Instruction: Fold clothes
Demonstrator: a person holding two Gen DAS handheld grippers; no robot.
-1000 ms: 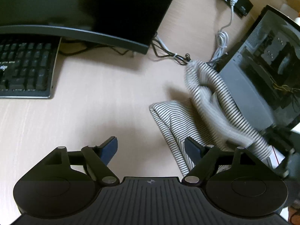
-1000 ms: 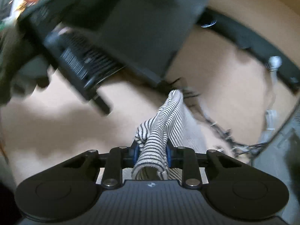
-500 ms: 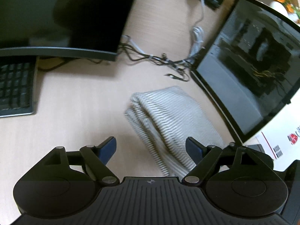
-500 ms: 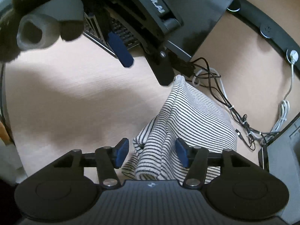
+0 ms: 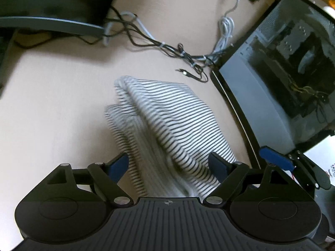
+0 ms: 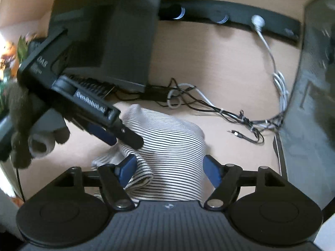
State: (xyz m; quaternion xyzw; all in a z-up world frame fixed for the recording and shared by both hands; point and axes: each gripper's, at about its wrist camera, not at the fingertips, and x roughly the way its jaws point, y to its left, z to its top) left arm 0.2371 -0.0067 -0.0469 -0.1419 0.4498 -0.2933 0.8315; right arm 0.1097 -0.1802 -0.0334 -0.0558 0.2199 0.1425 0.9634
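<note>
A: Both grippers stand with their fingers spread wide and nothing between the pads. The left gripper [image 5: 168,164] straddles the near end of the striped garment [image 5: 165,121]; the right gripper [image 6: 169,168] hovers over the same bundle from the other side, its left finger [image 6: 125,167] just at a rolled edge.

B: And where does the garment lie?

A: On the wooden desk [image 5: 52,108], between the monitor stand [image 5: 52,25] and the glass-sided computer case [image 5: 278,79], doubled into a thick, humped bundle with a loose lip [image 6: 144,177] curling out nearest the right wrist camera.

B: So is it folded?

A: It fits either reading: a finished, if lumpy, fold just let go, or a half-fold awaiting another pass. If more is wanted, I'd judge the care lies in pinching all layers at an edge together, since a soft knit slips and a single layer would drag the stack askew. The tangle of cables [image 5: 184,54] sits just beyond the far end, so anything swept that way might snag.

B: What can't you see?

A: The bundle's near end runs under both gripper bodies. Motion blur smears the stripes in the left view, so the layer count is probably three or four, no firmer. The left gripper crossing the right view [image 6: 108,113] hides the far left corner, and the gloved hand [image 6: 21,129] is a dark blur
</note>
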